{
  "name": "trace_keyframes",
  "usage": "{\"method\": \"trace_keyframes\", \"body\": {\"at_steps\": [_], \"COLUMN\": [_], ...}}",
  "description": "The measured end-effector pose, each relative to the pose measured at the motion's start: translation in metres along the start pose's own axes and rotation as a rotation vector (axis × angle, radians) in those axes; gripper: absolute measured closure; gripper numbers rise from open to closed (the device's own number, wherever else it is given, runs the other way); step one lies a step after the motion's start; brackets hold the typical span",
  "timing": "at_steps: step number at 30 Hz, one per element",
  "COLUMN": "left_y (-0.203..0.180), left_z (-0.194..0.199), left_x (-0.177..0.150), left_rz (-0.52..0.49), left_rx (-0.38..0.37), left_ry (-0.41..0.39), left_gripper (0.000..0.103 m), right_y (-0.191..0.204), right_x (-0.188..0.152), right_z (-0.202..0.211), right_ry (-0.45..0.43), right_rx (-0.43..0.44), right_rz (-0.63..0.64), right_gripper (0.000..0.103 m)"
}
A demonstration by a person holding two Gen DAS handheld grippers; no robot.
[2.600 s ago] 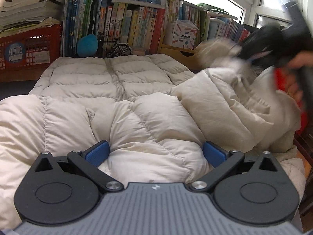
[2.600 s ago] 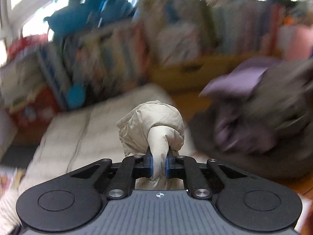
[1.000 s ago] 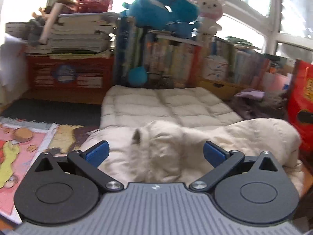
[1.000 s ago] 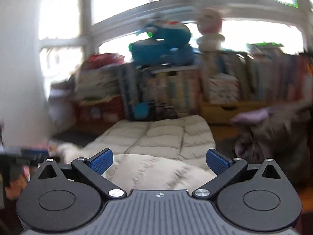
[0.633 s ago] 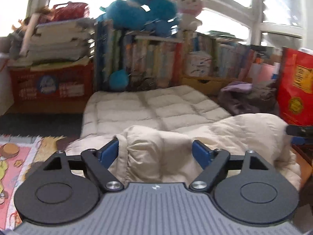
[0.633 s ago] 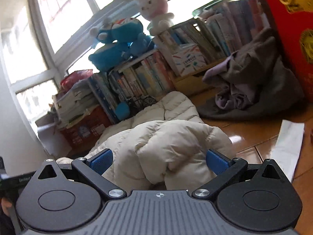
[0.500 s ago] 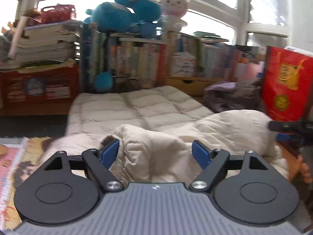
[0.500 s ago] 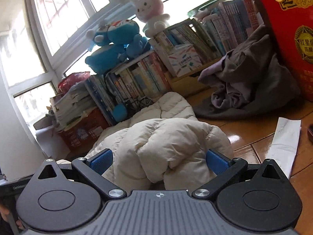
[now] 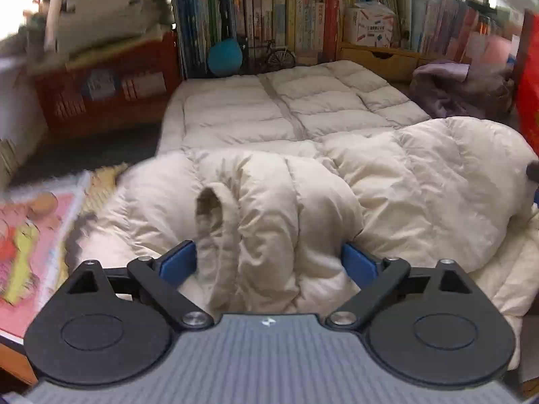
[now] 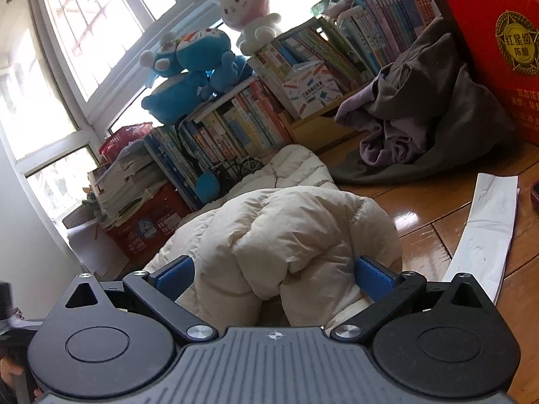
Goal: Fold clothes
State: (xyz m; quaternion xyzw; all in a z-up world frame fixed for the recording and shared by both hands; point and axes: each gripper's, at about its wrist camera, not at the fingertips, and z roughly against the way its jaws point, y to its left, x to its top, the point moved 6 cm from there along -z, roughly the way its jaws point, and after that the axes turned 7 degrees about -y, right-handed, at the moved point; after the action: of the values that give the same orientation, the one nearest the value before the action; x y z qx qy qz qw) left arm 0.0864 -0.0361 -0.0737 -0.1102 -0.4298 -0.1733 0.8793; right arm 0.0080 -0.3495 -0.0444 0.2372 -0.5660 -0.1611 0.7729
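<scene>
A cream puffer jacket (image 9: 337, 118) lies spread on the floor, its near part folded over into a thick roll (image 9: 421, 185). My left gripper (image 9: 268, 264) points down at the roll's left end, where a sleeve cuff (image 9: 215, 208) sticks up. Its jaws are opening, and puffy fabric fills the gap between the blue pads (image 9: 178, 262). My right gripper (image 10: 274, 277) is rolled to one side at the other end of the jacket (image 10: 286, 229). It stands wide open with the bulging fabric between its fingers.
A bookshelf (image 9: 286, 17) and a red crate (image 9: 107, 91) stand behind the jacket. A grey and purple clothes heap (image 10: 421, 128) and a red bag (image 10: 498, 33) lie at the right. A white paper strip (image 10: 485, 229) rests on the wooden floor. A colourful mat (image 9: 33, 235) lies at the left.
The left gripper tipped downward and moved closer over the sleeve; its jaws narrowed around the fabric, then widened again. The right gripper sank and rolled, then held beside the jacket's end.
</scene>
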Motion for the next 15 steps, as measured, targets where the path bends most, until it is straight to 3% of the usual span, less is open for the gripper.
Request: {"method": "trace_keyframes", "body": {"at_steps": [3, 7, 10, 13, 15], "left_y": [0.000, -0.006, -0.016, -0.030, -0.037], "left_z": [0.010, 0.027, 0.034, 0.046, 0.051], "left_x": [0.011, 0.025, 0.031, 0.033, 0.032], "left_rz": [0.097, 0.166, 0.163, 0.135, 0.097], "left_rx": [-0.150, -0.306, -0.335, -0.373, -0.358], "left_ry": [-0.037, -0.102, -0.116, -0.151, -0.173], "left_gripper": [0.022, 0.029, 0.039, 0.042, 0.042], "right_y": [0.002, 0.001, 0.004, 0.010, 0.014], "right_x": [-0.003, 0.001, 0.004, 0.005, 0.004], "right_z": [0.001, 0.005, 0.010, 0.012, 0.013], "right_ry": [0.000, -0.032, -0.074, -0.093, -0.098], "right_rx": [-0.008, 0.006, 0.029, 0.022, 0.021], "right_rz": [-0.005, -0.035, -0.047, -0.014, -0.002], "right_gripper": [0.000, 0.000, 0.000, 0.000, 0.000]}}
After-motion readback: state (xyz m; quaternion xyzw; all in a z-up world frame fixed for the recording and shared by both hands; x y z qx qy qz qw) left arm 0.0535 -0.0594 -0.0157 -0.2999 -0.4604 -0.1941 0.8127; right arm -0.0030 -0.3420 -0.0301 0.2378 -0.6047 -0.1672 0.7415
